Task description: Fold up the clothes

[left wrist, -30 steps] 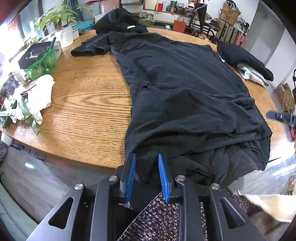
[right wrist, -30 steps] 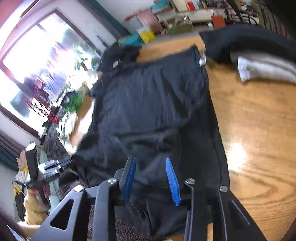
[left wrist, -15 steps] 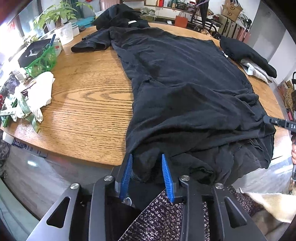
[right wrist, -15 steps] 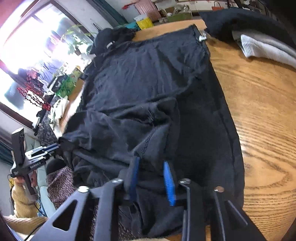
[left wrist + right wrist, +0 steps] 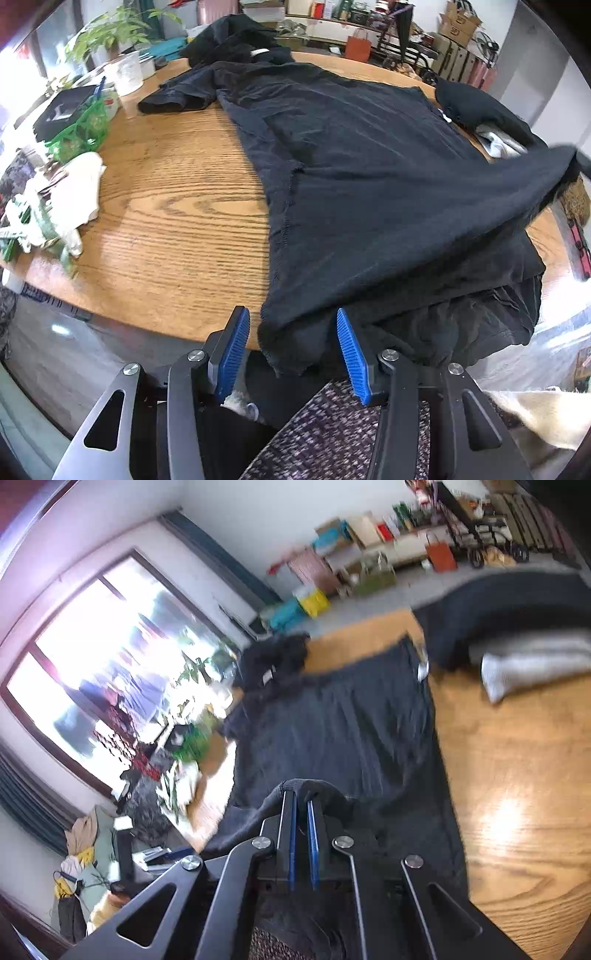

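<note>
A large black T-shirt (image 5: 362, 147) lies spread across the round wooden table (image 5: 177, 221); it also shows in the right wrist view (image 5: 332, 720). My left gripper (image 5: 293, 339) is open at the near table edge, its blue pads on either side of the shirt's bottom corner without pinching it. My right gripper (image 5: 301, 805) is shut on a fold of the shirt's hem and holds it lifted above the table. In the left wrist view the raised hem (image 5: 546, 162) stretches up to the right.
A folded black garment (image 5: 476, 107) on a grey one (image 5: 498, 142) lies at the table's right. Another black garment (image 5: 236, 37) lies at the far edge. A green basket (image 5: 83, 127), white cloth (image 5: 79, 184) and cups (image 5: 127, 72) crowd the left side.
My right gripper has closed on the shirt's hem and lifted it, pulling the near layer taut. My left gripper has opened wider around the bottom corner.
</note>
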